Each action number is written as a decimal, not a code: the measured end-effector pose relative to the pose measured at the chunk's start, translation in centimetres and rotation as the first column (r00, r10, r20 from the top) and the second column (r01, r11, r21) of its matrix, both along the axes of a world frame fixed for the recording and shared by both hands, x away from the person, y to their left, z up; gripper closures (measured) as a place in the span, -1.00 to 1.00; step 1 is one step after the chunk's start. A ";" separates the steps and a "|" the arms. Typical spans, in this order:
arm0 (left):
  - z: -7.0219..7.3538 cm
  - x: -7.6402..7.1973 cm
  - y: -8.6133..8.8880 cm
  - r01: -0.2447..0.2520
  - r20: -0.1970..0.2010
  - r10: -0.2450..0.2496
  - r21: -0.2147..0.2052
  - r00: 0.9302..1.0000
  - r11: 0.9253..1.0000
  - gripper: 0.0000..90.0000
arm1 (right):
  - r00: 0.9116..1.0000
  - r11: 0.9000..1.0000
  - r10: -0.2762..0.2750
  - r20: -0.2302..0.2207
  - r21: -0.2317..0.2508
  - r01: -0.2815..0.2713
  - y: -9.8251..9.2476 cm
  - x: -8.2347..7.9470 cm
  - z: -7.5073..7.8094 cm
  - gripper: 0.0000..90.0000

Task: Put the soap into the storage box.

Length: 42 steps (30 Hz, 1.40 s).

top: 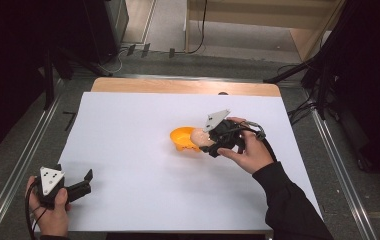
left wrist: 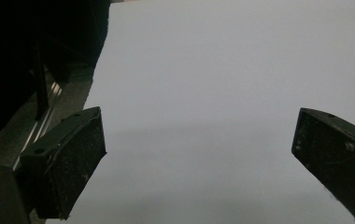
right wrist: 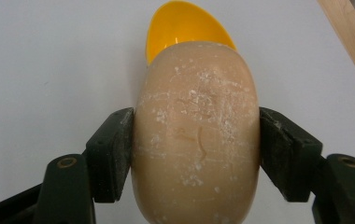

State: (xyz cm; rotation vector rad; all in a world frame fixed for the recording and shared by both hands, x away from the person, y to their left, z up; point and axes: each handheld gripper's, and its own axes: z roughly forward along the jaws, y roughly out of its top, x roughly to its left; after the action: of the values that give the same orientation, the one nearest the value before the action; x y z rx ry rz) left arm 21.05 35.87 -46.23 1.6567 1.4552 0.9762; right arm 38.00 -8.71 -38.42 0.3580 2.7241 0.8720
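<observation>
So the right tongs (right wrist: 195, 154) are clamped on a tan bread roll (right wrist: 196, 135), held just beside the yellow bowl (top: 183, 137), not in it yet. Left tongs (left wrist: 199, 154) sit apart, idle on the table (top: 128, 125).

The bread roll (right wrist: 196, 135) is a smooth, oblong, tan loaf shape with pale floury flecks and faint scratches across its top. It sits lengthwise between the two pads of the right gripper (right wrist: 196, 149), pressed on both flanks, so it is held off the counter. In the high view the bread roll (top: 199, 137) hangs at the near right rim of the yellow bowl (top: 183, 138), overlapping that rim; whether it touches the bowl cannot be told. The yellow bowl (right wrist: 178, 25) is a small, glossy, rounded plastic dish, upright and open to the top, resting on the white counter just beyond the roll's far end.
</observation>
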 end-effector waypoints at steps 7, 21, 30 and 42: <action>0.0 0.2 -0.1 0.003 -0.028 -0.002 0.009 1.000 1.000 -0.91 | 1.000 1.000 0.019 0.009 0.019 -0.019 0.2 1.0 0.2 -0.27; 0.0 0.3 0.0 0.003 -0.027 -0.003 -0.004 1.000 1.000 -0.90 | 0.992 0.992 0.127 0.023 0.009 -0.127 1.9 2.6 0.2 -0.27; 0.0 0.3 0.0 0.004 -0.028 -0.004 -0.003 1.000 1.000 -0.90 | 0.987 0.987 0.158 0.002 -0.016 -0.158 3.1 3.3 -0.2 -0.28; 0.0 0.3 0.1 0.005 -0.029 -0.005 -0.006 1.000 1.000 -0.89 | 0.985 0.986 0.164 -0.055 -0.011 -0.164 3.4 4.5 -1.4 -0.28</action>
State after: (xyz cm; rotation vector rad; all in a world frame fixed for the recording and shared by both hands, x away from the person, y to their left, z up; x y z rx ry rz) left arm 21.33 35.94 -46.25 1.6756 1.4707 0.9480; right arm 42.45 -5.34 -39.78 0.1575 2.8404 0.8940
